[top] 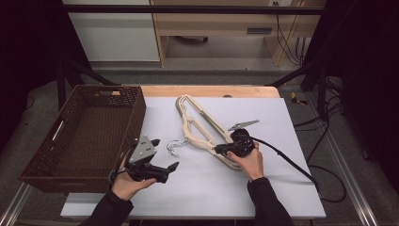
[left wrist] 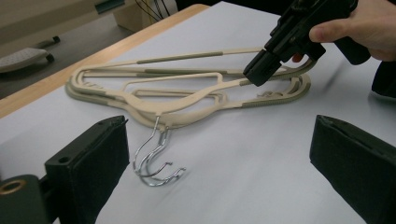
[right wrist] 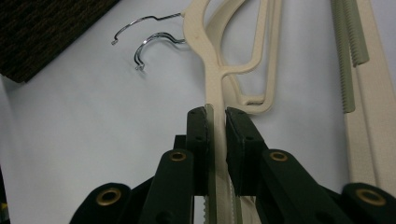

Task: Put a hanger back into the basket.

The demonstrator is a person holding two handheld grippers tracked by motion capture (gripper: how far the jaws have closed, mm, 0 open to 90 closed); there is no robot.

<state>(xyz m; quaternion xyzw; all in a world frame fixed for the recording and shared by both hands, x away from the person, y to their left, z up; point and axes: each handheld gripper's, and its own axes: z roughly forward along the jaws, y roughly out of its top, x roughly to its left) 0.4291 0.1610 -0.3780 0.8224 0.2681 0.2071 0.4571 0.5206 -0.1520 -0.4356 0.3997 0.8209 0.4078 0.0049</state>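
Beige plastic hangers [top: 200, 123] with chrome hooks [top: 173, 146] lie stacked on the white table sheet [top: 263, 188]. My right gripper [top: 217, 150] is shut on the arm of the top hanger [right wrist: 215, 88], its jaws pinching the ribbed beige bar. The left gripper view shows that gripper [left wrist: 254, 74] clamped on the hanger [left wrist: 187, 93], with the hooks [left wrist: 156, 161] lying nearer. My left gripper [top: 175, 166] is open, held just left of the hooks, near the basket's corner, with nothing between its jaws.
A dark brown woven basket [top: 47, 155] sits at the left, partly over the table's edge. A wooden strip [top: 207, 91] runs along the table's far edge. Black cable [top: 291, 162] trails right from the right gripper.
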